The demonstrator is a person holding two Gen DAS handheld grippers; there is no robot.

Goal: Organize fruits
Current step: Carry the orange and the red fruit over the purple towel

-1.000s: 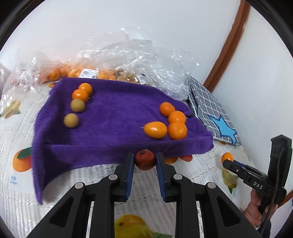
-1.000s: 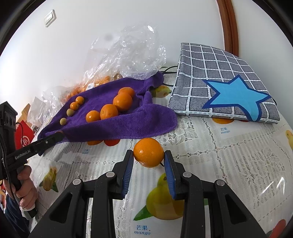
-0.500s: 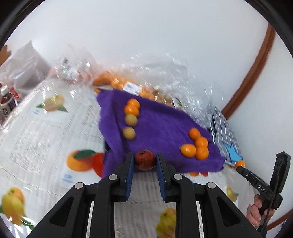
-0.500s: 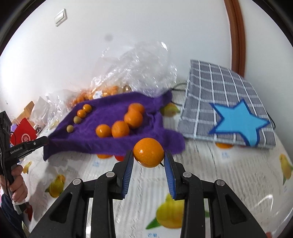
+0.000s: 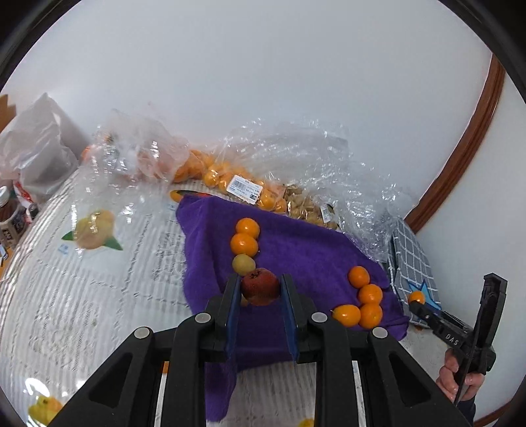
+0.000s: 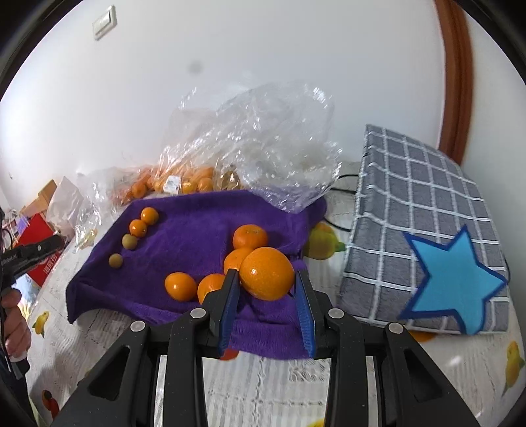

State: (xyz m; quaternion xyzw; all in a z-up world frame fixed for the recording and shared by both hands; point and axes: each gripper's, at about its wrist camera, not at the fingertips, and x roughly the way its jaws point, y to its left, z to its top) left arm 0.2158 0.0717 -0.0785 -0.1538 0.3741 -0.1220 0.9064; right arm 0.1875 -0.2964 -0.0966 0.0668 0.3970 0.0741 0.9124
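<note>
Orange (image 6: pixel 267 277) (gripped) over purple towel (image 6: pixel 194 226)

fruits (image 6: pixel 180 286) on towel (image 6: pixel 197 236), bags (image 6: pixel 263 144) behind it, cushion (image 6: pixel 427 230) to its right

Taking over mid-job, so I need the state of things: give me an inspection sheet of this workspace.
Surface: table under a fruit-print cloth.
Job's things: purple towel with a left row of two small oranges and two yellow-green fruits, and an orange cluster on the right.
Clutter: plastic bags of fruit, checked cushion with a blue star, red box.
Grippers: left gripper shut on a red fruit; right gripper shut on a large orange.
Cables: dark cable behind the cushion.
Surroundings: white wall, wall switch, brown trim.
</note>
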